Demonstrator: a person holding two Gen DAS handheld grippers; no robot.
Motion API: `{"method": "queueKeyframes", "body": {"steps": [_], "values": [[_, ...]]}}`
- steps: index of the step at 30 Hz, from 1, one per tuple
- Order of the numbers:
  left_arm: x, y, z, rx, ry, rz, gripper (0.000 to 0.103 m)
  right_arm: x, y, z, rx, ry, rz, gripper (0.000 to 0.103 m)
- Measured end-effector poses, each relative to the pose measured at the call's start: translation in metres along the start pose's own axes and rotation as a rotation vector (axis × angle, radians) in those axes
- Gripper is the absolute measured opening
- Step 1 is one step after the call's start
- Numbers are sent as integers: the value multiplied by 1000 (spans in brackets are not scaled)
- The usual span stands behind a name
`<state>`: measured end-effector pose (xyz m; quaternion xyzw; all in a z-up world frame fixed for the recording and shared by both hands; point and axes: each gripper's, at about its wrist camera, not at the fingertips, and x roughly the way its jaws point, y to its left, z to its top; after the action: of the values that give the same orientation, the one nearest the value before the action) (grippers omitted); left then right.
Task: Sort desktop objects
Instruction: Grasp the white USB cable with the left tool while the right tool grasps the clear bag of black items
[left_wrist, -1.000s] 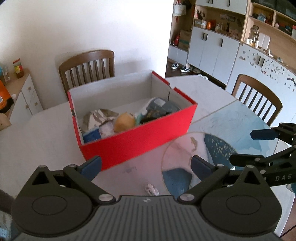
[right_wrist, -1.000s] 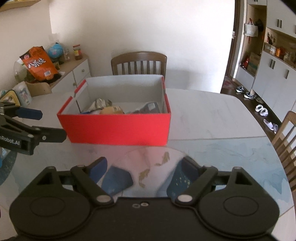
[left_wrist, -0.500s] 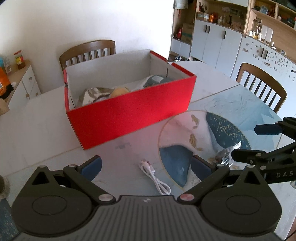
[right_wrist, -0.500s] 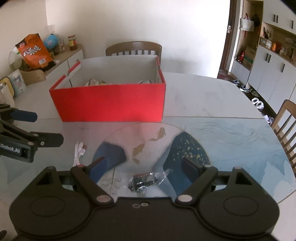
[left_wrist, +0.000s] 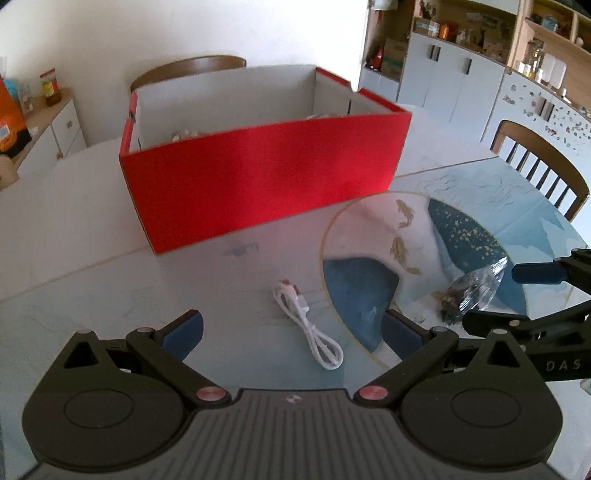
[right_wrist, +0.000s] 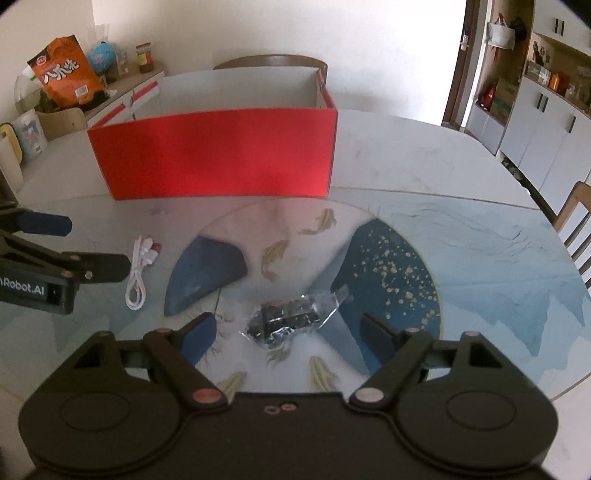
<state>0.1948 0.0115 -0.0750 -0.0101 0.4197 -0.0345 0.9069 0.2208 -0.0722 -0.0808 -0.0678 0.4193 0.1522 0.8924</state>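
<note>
Both grippers have come down toward the table (right_wrist: 424, 155) since a second ago: the red box (left_wrist: 258, 177) now shows mostly its front wall with little of its contents, and two loose things that were hidden under the fingers have come into sight.

Largest first. The table is pale stone toward its far edge and carries a blue painted glass top nearer the person, with a round turntable (right_wrist: 388, 258) set into it. The red box stands open on the stone part toward the far edge, probably as the bin for sorted things; something pale shows just over its rim in the left view, too little to name. A white cable (left_wrist: 308, 330) lies coiled in a loop on the glass between the box and the near edge, just left of the turntable's rim. A small dark packet in clear crinkled wrap (right_wrist: 288, 317) lies on the turntable toward its near side.

The left gripper (left_wrist: 291, 330) tilts steeply downward, jaws wide and empty, with the cable lying between them but untouched. The right gripper (right_wrist: 286, 326) tilts down likewise, its jaws wide and beginning to close, the wrapped packet between them and not yet pressed. Each hand seems lined up on its own item for a pickup.
</note>
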Motion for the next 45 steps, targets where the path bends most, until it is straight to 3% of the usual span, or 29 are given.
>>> {"method": "queueKeyframes", "body": {"steps": [12,18,21,24,27,31,33,38,40,43,45], "values": [[17,-1,-7,-21,10,-10,98,19,-4,-6,5,33,9,80],[23,-5,-9,-8,17,-7,84,25,-6,-7,5,45,5,70],[25,-6,-9,-8,18,0,69,28,-7,-7,7,49,8,62],[28,-6,-8,-8,25,4,67,30,-6,-6,3,51,7,58],[30,-5,-7,-10,27,4,59,31,-5,-5,-2,47,2,59],[31,-4,-7,-7,26,10,55,33,-5,-3,-4,38,2,69],[32,-4,-6,-9,24,14,51,34,-6,-3,0,33,7,69],[32,-4,-4,1,22,19,33,39,-6,0,-3,41,15,53],[32,-3,-4,-1,22,19,32,40,-6,0,-8,40,14,51],[33,-3,-3,-2,22,16,20,41,-6,1,-2,40,16,46],[33,-1,-2,-13,22,16,18,41,-5,2,-4,42,16,45]]}}
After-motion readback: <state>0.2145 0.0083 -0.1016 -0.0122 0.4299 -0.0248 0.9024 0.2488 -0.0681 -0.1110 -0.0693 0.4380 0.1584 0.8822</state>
